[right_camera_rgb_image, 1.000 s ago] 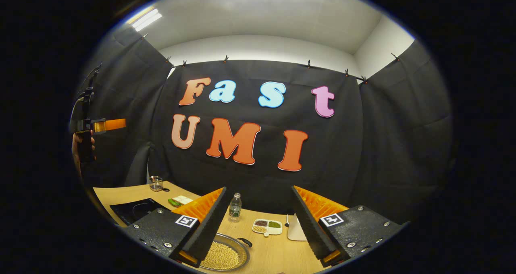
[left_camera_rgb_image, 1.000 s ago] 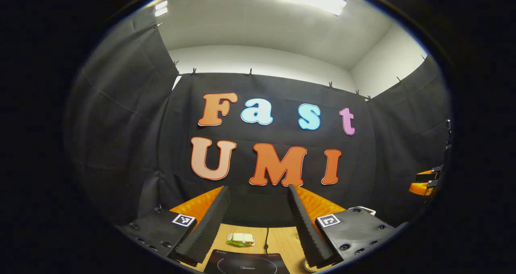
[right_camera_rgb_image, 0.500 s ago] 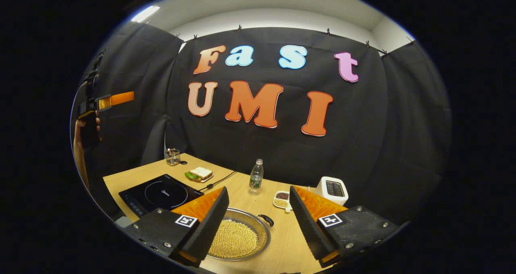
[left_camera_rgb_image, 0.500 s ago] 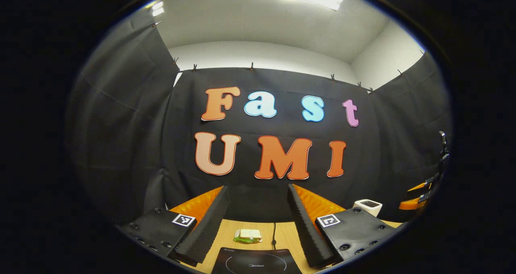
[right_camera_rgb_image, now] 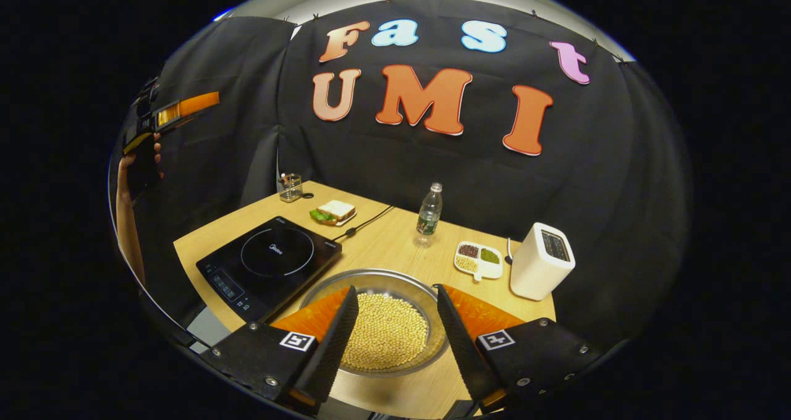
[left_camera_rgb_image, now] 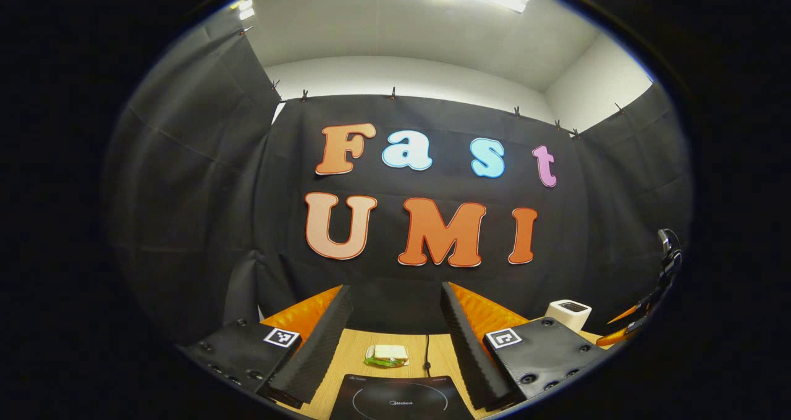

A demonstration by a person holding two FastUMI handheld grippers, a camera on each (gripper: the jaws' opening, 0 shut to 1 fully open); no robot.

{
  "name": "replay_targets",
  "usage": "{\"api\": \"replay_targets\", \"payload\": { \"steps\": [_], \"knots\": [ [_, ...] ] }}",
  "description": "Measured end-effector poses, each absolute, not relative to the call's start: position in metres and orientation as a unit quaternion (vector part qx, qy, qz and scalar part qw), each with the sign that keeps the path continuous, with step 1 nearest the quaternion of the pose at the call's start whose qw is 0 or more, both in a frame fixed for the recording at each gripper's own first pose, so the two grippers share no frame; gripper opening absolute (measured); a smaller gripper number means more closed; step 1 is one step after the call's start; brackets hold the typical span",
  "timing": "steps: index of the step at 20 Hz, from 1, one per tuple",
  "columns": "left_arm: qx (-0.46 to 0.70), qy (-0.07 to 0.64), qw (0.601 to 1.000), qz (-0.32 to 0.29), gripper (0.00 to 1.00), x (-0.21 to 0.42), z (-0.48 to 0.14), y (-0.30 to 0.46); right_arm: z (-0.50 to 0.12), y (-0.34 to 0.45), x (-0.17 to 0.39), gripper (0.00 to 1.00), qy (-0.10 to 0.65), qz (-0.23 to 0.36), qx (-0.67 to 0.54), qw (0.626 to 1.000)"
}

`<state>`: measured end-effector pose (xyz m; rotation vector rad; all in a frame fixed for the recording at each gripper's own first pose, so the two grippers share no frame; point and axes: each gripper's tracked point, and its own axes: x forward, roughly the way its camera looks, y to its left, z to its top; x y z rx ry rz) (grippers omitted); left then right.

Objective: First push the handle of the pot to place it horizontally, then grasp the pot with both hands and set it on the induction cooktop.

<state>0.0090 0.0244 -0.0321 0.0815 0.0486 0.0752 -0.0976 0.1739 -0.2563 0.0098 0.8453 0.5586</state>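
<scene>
From my seat the pot's (right_camera_rgb_image: 377,327) near rim is cut off behind my right gripper (right_camera_rgb_image: 393,333), and I can't make out its handle anywhere, so no telling which way it points. Pot sits on the wooden table (right_camera_rgb_image: 395,247), just right of the induction cooktop (right_camera_rgb_image: 269,262), apart from it w/ a thin strip of wood between. It's a shallow metal pan filled w/ pale yellow beans (right_camera_rgb_image: 386,330).

R gripper hangs above the pot, fingers spread wide, gripping nothing; can't tell if they touch the rim. L gripper (left_camera_rgb_image: 393,340) is up high, aimed at the booth wall, fingers likewise spread and empty. In the right gripper view the L gripper (right_camera_rgb_image: 176,108) shows far left, w/ the hand (right_camera_rgb_image: 139,167) holding it partly cut by the edge.

Other containers: a small divided dish (right_camera_rgb_image: 477,259) w/ dark, green and pale grains in separate sections, and a glass (right_camera_rgb_image: 289,187) at the far corner, contents too small to tell.

Around: a sandwich (right_camera_rgb_image: 334,210) behind the cooktop, its cord (right_camera_rgb_image: 364,221) running past it, a water bottle (right_camera_rgb_image: 429,213) mid-table, a white toaster (right_camera_rgb_image: 542,260) at right. Left gripper view catches the cooktop's (left_camera_rgb_image: 400,398) near edge only, the sandwich (left_camera_rgb_image: 387,354) beyond, the toaster's (left_camera_rgb_image: 568,312) top half hidden by my own finger mount.
</scene>
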Motion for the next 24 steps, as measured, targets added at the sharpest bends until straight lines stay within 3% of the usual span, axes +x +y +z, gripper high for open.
{"api": "replay_targets", "payload": {
  "steps": [1,2,10,12,15,19,21,24],
  "knots": [
    [0.042,0.026,0.998,0.039,0.98,0.009,-0.033,0.027,-0.262,0.178,-0.102,0.79,0.418,0.272,0.006,0.867],
    [0.043,0.028,0.998,0.04,0.94,0.008,-0.036,0.029,-0.268,0.183,-0.108,0.78,0.432,0.278,0.006,0.858],
    [0.037,0.046,0.997,0.053,0.98,0.008,-0.052,0.049,-0.304,0.208,-0.143,0.46,0.511,0.308,0.001,0.802],
    [0.034,0.051,0.997,0.056,0.94,0.009,-0.057,0.052,-0.308,0.211,-0.151,0.33,0.522,0.315,-0.007,0.793],
    [0.037,0.056,0.996,0.063,0.98,0.006,-0.063,0.061,-0.316,0.214,-0.161,0.18,0.544,0.319,-0.004,0.776],
    [0.039,0.064,0.995,0.07,0.94,0.005,-0.067,0.067,-0.328,0.221,-0.174,0.05,0.582,0.319,0.013,0.748],
    [0.038,0.066,0.995,0.072,0.98,0.004,-0.07,0.07,-0.331,0.229,-0.185,0.0,0.603,0.326,0.028,0.727],
    [0.036,0.07,0.994,0.079,0.94,0.005,-0.075,0.074,-0.329,0.247,-0.211,0.0,0.635,0.351,0.046,0.687]
  ]
}}
